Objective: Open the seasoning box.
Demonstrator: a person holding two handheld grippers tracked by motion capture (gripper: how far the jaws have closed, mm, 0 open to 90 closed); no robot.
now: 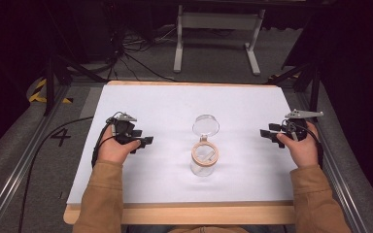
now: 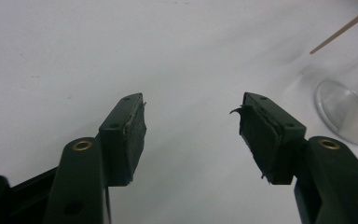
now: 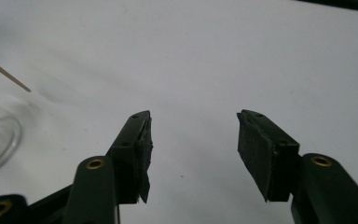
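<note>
A white surface (image 1: 141,194) lies on a wooden board, dark floor and cables behind. From the left: the left gripper (image 1: 143,141) rests with jaws apart and empty, a clear glass jar (image 1: 204,160) with a wooden rim stands mid-surface, its round glass lid (image 1: 205,125) touching behind it, and the right gripper (image 1: 266,134) waits, jaws likewise apart. The jar looks stiff, slippery and fragile, probably light; the wooden rim seems the surest hold.

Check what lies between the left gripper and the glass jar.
Nothing does: in the high view, only bare white table surface separates the left gripper from the glass jar. The left gripper view shows the same bare stretch.
</note>
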